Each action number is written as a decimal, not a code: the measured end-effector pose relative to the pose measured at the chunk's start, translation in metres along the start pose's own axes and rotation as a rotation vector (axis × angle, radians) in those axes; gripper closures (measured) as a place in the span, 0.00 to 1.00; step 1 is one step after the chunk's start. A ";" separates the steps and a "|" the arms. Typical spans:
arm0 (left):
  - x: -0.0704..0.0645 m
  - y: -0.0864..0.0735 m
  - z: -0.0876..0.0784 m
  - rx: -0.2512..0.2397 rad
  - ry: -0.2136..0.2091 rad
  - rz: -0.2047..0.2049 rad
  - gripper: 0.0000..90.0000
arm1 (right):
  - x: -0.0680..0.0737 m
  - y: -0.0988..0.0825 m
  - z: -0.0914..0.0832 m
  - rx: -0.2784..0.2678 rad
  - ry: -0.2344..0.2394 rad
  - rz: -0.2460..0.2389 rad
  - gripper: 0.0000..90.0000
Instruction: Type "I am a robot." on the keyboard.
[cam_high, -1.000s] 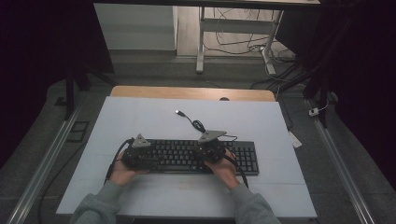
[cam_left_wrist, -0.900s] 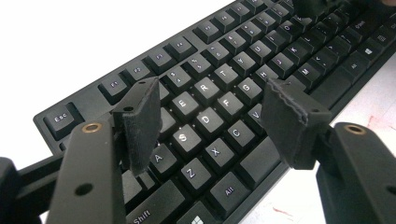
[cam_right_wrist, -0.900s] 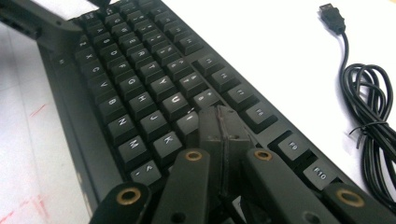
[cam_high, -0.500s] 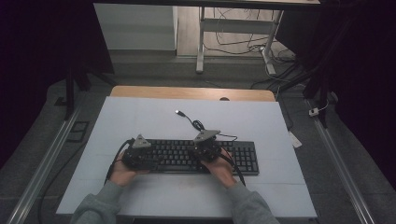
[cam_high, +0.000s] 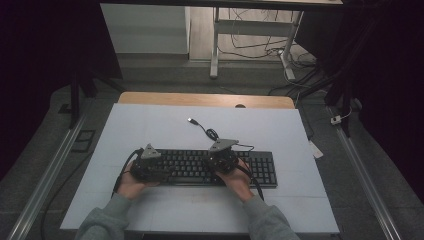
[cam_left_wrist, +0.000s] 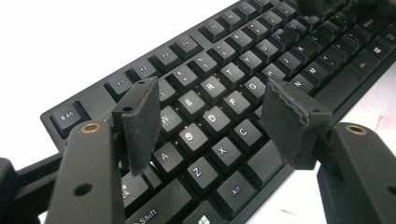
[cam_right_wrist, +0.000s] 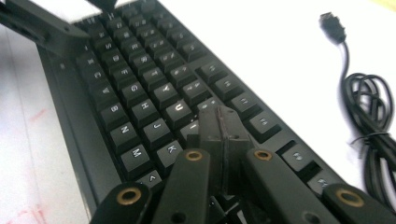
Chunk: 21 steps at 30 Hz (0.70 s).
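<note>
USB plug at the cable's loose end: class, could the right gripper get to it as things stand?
Probably yes. The USB plug lies on bare table beyond the keyboard, nothing covering it. The right gripper, shut over the keys, would only need to cross the keyboard.

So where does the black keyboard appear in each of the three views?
High view: the keyboard lies low and centre on the white table, between both grippers.
Left gripper view: its left end, Esc to C, runs diagonally behind the open jaws.
Right gripper view: its middle keys, around H, J and U, stretch away from the shut jaws.
Shared landmark: the G key.
</note>
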<state>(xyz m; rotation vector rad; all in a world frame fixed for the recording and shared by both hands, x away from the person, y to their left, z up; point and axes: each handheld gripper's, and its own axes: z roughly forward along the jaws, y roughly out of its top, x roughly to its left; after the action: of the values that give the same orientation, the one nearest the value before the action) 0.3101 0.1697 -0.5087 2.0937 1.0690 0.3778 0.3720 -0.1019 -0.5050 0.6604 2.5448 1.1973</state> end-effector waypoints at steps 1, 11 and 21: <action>0.000 0.000 0.000 -0.002 0.001 0.000 0.42 | -0.001 0.000 -0.002 -0.011 0.003 0.004 1.00; 0.002 -0.001 0.000 -0.004 0.008 -0.004 0.42 | -0.004 -0.012 -0.024 -0.038 0.002 0.032 0.93; 0.003 -0.002 0.000 -0.001 0.012 -0.004 0.41 | -0.011 -0.031 -0.053 -0.084 -0.030 0.056 0.67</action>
<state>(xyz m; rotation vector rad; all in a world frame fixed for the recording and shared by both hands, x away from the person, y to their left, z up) 0.3112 0.1725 -0.5103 2.0906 1.0798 0.3898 0.3510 -0.1597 -0.4951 0.7290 2.4515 1.2953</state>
